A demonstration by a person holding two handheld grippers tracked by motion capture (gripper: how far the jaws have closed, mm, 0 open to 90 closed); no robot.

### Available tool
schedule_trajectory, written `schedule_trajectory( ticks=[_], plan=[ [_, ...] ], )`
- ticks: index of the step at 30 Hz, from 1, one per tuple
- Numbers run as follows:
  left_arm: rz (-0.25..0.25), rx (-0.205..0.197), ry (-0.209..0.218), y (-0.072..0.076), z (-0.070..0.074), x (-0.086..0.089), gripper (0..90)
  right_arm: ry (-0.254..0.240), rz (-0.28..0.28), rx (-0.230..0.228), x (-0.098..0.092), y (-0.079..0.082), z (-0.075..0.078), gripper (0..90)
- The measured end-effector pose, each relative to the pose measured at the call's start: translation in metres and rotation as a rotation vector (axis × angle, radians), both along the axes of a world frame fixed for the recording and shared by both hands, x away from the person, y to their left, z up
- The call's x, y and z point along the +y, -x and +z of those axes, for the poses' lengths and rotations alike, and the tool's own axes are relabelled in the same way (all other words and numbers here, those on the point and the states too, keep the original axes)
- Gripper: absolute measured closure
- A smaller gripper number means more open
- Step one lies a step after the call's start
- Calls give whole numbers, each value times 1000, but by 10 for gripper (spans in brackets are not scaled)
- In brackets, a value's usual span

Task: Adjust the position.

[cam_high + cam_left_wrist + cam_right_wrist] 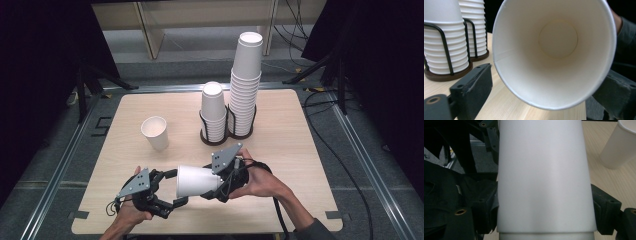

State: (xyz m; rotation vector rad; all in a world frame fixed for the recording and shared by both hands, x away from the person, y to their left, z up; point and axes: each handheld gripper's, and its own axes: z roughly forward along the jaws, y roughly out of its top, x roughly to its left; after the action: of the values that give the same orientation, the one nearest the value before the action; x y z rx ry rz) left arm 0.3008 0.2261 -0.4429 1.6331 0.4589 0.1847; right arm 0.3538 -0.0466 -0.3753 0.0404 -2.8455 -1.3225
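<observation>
The white paper cup (196, 181), held on its side above the table's (280, 200) near edge, looks light and easily crushed, so the right gripper (220, 186) rightly clamps its stiffer base end while the left gripper's (172, 187) jaws stand apart around its rim.

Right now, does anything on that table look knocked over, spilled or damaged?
Nothing looks spilled or damaged. One paper cup lies sideways in the air, but the right gripper is gripping it, its mouth toward the open left gripper. The loose cup and both racked stacks stand upright.
</observation>
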Motion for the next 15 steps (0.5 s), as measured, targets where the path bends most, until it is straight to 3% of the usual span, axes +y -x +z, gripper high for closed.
schedule_trajectory(
  ticks=[3,4,15],
  plan=[
    [0,-7,28,0,0,-1,36,-25,9,-6,0,-1,0,237],
    [3,-6,32,0,0,-1,14,-32,12,14,1,0,-1,237],
    [-4,-32,25,4,3,-5,0,-71,51,50,13,2,-11,235]
  ],
)
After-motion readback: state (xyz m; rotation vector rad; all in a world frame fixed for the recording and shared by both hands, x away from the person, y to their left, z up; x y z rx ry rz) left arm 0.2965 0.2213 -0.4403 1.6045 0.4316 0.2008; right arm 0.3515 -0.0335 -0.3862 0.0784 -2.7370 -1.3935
